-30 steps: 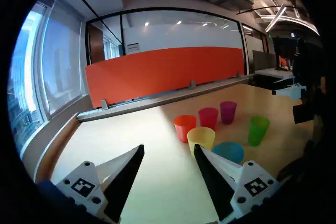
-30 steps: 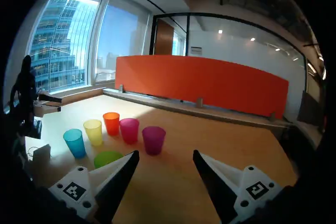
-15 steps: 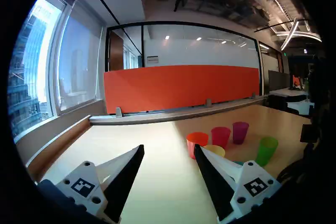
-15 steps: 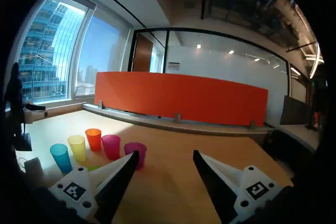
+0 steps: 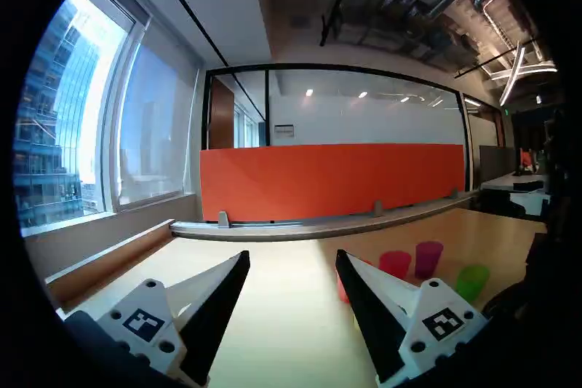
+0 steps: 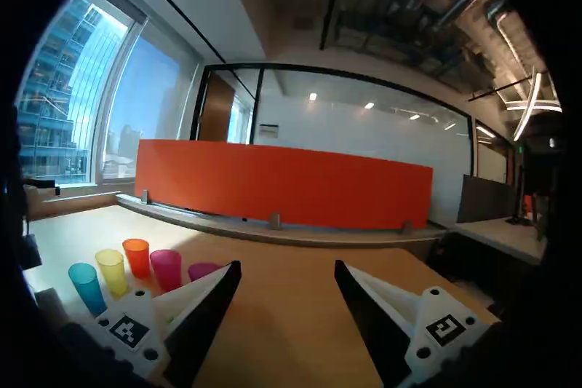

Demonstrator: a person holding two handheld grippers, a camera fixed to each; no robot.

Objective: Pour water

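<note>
Several coloured plastic cups stand together on a wooden table (image 6: 291, 315). In the right gripper view I see a blue cup (image 6: 86, 287), a yellow cup (image 6: 111, 271), an orange cup (image 6: 136, 257), a pink cup (image 6: 166, 269) and a purple cup (image 6: 202, 271) partly behind my left finger. In the left gripper view a pink cup (image 5: 395, 263), a purple cup (image 5: 428, 258) and a green cup (image 5: 472, 282) stand beyond my right finger. My left gripper (image 5: 291, 271) is open and holds nothing. My right gripper (image 6: 286, 279) is open and holds nothing.
An orange divider panel (image 5: 327, 180) runs along the table's far edge, with a glass-walled room behind it. Tall windows (image 6: 65, 126) line the left side. Another desk (image 6: 502, 231) stands to the right.
Both grippers have tilted upward, so the cups have slid lower in both views and more ceiling shows. The jaws have stayed open.
</note>
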